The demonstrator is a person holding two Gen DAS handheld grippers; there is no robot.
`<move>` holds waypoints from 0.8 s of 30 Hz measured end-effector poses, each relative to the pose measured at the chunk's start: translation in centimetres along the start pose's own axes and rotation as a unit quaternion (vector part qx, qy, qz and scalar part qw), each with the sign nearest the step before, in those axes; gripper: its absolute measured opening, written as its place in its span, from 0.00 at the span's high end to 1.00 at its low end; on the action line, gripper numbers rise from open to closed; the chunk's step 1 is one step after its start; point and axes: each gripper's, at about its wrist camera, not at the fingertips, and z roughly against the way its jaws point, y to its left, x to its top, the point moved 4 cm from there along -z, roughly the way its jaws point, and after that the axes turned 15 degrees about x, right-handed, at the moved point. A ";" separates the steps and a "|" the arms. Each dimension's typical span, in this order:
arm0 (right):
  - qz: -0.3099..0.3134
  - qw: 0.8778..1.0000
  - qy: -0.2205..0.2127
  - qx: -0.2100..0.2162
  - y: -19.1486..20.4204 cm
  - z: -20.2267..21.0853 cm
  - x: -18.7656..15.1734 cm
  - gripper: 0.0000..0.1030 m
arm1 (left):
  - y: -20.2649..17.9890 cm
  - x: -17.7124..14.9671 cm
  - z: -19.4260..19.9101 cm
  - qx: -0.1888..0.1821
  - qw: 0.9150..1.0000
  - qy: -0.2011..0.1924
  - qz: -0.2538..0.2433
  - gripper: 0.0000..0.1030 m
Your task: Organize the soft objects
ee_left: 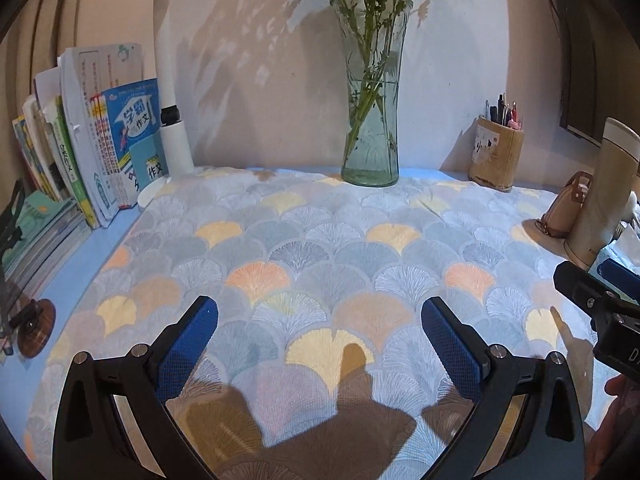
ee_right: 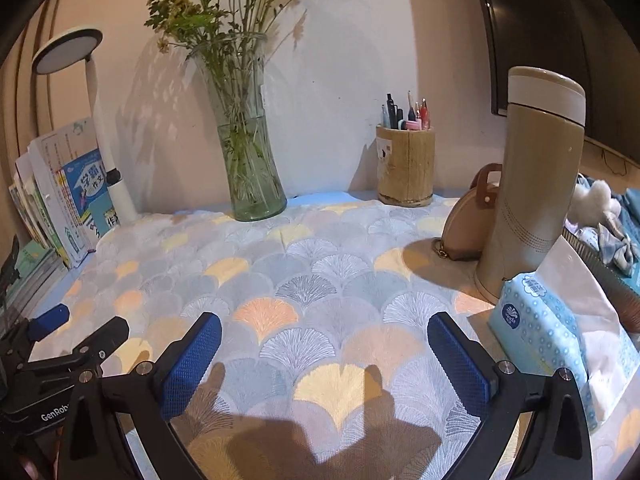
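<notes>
patterned cloth (ee_right: 320, 264) flat beneath both spread-wide tools, left tool (ee_left: 320, 332), right tool (ee_right: 324, 344)

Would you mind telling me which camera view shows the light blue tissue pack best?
The right wrist view shows it best: the light blue dotted soft tissue pack lies whole, beside the tall beige thermos flask, just outside the open right gripper. The left wrist view shows nothing clearly identifiable of it; that edge is blocked by the flask and right gripper.

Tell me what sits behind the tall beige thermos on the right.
Behind the thermos leans a small round tan bag with a brown handle, partly hidden by the flask. To its right, a white fluffy toy and blue fabric show; their lower parts are covered.
</notes>
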 end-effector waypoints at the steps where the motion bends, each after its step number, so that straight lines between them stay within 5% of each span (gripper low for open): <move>1: -0.002 1.000 0.001 0.000 -0.1 -0.1 0.0 0.00 | 0.0 0.0 -0.1 -0.001 1.000 0.003 0.000 0.01; 24: 0.021 1.000 0.018 -0.014 0.9 -0.9 -0.3 0.00 | 0.1 -0.2 -0.8 0.001 1.000 0.026 0.004 0.01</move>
